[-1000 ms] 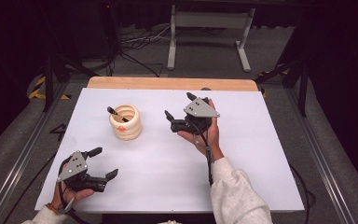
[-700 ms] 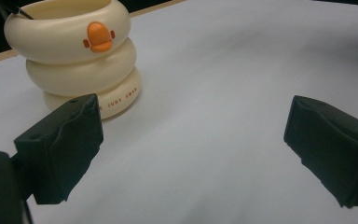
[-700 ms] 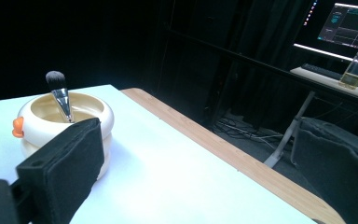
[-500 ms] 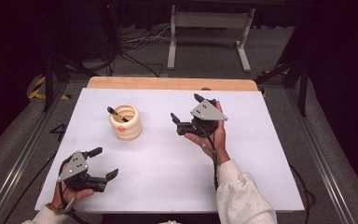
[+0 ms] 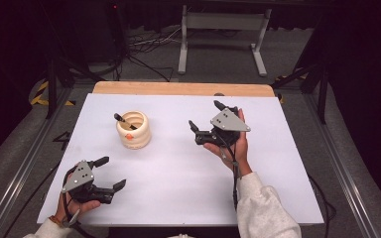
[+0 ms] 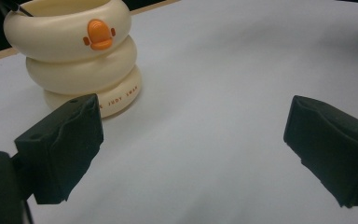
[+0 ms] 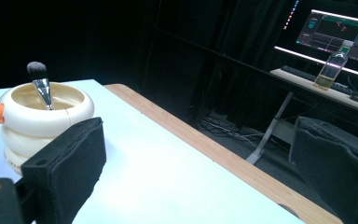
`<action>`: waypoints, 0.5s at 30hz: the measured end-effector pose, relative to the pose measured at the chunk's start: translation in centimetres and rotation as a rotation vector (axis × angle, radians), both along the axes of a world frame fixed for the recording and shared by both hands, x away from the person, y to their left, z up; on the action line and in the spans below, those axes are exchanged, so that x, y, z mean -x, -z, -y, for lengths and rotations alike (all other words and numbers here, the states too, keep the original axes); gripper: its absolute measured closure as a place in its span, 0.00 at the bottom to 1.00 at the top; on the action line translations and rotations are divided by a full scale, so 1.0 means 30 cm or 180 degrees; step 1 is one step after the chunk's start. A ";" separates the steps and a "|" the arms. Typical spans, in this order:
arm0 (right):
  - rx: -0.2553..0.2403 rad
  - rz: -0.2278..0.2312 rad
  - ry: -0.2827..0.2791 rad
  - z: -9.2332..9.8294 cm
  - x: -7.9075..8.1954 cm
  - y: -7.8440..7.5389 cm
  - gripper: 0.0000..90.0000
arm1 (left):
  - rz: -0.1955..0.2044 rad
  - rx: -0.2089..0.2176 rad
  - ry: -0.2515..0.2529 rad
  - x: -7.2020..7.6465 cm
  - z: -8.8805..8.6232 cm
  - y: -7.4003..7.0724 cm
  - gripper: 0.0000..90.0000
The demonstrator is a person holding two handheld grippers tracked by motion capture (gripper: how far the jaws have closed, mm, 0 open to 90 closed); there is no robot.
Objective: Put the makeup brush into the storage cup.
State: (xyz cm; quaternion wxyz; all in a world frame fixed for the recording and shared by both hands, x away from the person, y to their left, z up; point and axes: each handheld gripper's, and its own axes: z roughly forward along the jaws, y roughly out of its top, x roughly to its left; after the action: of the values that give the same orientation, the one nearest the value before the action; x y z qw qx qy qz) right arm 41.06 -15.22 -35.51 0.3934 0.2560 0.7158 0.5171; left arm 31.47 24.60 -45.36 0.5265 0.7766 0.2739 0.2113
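Brush (image 7: 41,84) stands leaning in the cream duck cup (image 5: 133,130) on the counter (image 5: 278,163), so both tongs, left (image 5: 110,173) and right (image 5: 206,115), wait released and apart from it.

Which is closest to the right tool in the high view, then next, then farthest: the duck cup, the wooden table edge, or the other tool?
From the right tool:
1. Wooden table edge, just behind it at the far side.
2. Duck cup, to its left, holding a makeup brush.
3. Left tool, at the near left corner.
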 end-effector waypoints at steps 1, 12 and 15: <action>0.0002 -0.0009 -0.0003 0.004 0.002 0.000 0.05 | 0.0000 -0.0002 -0.0001 0.000 0.000 0.000 0.06; 0.0030 0.0025 0.0049 0.046 0.027 0.008 0.05 | 0.0000 -0.0001 -0.0003 -0.002 0.002 0.001 0.06; 0.0027 0.0025 0.0044 0.059 0.034 0.009 0.05 | -0.0002 0.0010 -0.0008 -0.004 0.002 0.001 0.06</action>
State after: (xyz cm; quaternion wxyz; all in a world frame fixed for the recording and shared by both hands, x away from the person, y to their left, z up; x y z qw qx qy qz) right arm 40.04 -16.99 -35.77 0.4008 0.2572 0.7146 0.5123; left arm 31.59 24.55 -45.38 0.5274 0.7755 0.2755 0.2113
